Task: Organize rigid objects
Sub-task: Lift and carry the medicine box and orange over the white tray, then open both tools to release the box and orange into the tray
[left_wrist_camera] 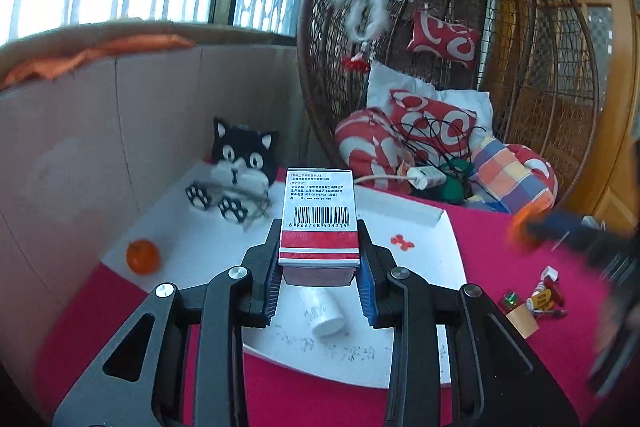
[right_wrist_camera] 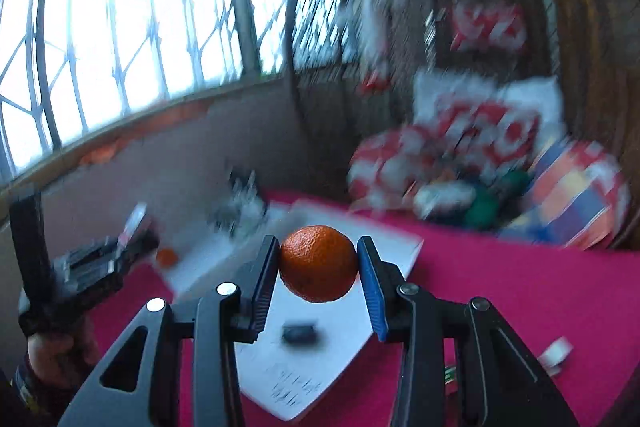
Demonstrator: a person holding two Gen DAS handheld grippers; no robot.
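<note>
My left gripper is shut on a white and red carton with a barcode, held above the white board. A white bottle lies on the board just beneath it. A small orange rests on the board's left part. My right gripper is shut on another orange, its pads pressing both sides, above the board. The right wrist view is blurred; it shows the left gripper in a hand at the left. The right gripper is a blur at the right of the left wrist view.
A black and white cat toy sits at the board's far end against a cardboard wall. Small bits lie on the red cloth at right. A dark small object lies on the board. A wicker hanging chair with cushions stands behind.
</note>
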